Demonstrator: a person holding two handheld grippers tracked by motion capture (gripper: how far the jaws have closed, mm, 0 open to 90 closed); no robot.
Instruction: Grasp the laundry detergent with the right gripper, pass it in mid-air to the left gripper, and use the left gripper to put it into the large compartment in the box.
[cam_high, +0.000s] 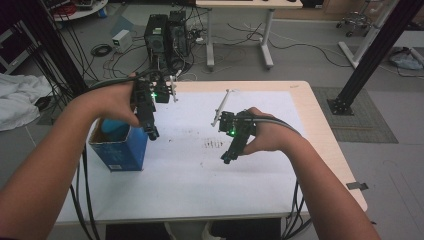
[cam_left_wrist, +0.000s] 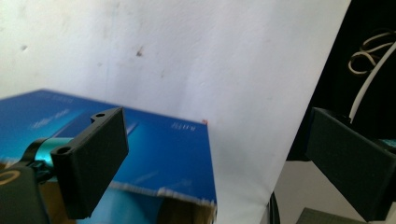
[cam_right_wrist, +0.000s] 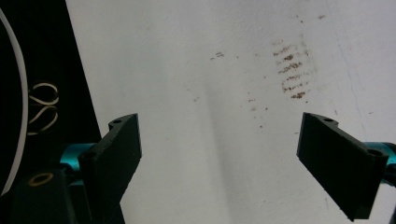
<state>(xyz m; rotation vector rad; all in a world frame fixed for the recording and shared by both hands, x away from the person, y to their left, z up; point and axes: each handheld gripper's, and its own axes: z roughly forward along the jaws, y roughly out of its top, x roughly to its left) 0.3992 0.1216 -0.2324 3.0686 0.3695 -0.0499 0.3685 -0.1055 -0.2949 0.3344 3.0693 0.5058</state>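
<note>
A blue cardboard box (cam_high: 120, 147) stands open-topped at the left of the white table cover (cam_high: 200, 175). Something teal (cam_high: 114, 129) sits inside it. My left gripper (cam_high: 151, 131) hangs over the box's right rim, pointing down, jaws wide apart with nothing between them. In the left gripper view the blue box (cam_left_wrist: 159, 154) lies under the left jaw. My right gripper (cam_high: 229, 156) hovers over the middle of the table, open and empty, near a patch of dark smudges (cam_high: 214, 144). Those smudges (cam_right_wrist: 292, 70) appear ahead of the right jaws.
A thin white rod (cam_high: 222, 105) sticks up from the right gripper's body. Computer towers (cam_high: 165, 37) and tangled cables sit on the floor behind the table. A black frame post (cam_high: 370, 55) rises at the right, and white cloth (cam_high: 20, 100) lies at far left.
</note>
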